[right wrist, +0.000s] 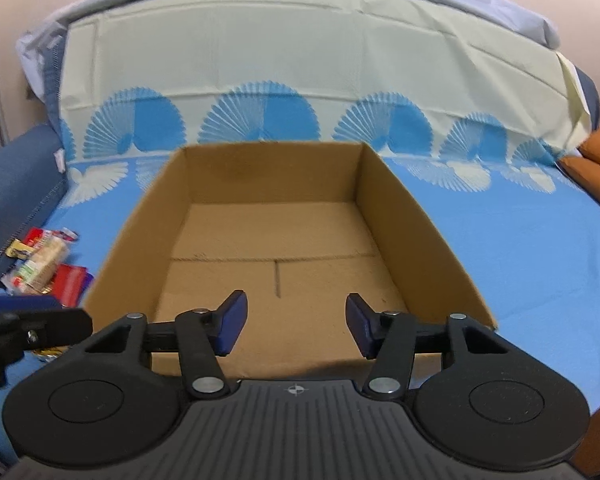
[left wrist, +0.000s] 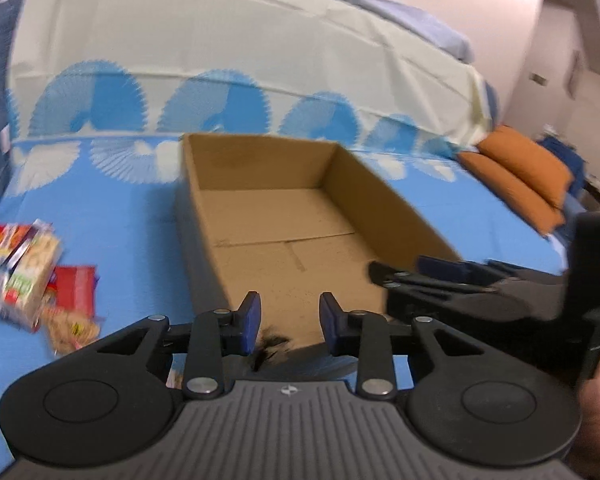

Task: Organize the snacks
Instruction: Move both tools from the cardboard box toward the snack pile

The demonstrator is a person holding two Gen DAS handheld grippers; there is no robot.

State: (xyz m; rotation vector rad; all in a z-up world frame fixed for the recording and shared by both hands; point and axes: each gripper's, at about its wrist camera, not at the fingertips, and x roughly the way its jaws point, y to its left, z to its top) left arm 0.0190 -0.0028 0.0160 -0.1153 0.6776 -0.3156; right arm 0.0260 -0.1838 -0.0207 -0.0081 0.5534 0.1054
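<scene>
Snack packets (left wrist: 27, 276) heaped on blue bedspread (left wrist: 119, 216), well left of left gripper (left wrist: 287, 316). Cardboard box (right wrist: 267, 240) directly ahead of right gripper (right wrist: 293, 324). Both grippers parted, holding nothing. Orange cushions (left wrist: 520, 172) far right.

Both wrist views look forward, close over the shared cardboard box (left wrist: 283, 240).

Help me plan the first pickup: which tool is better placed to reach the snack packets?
Left. The snack packets lie left of the cardboard box, nearer the open left tool; the open right tool faces the box.
</scene>
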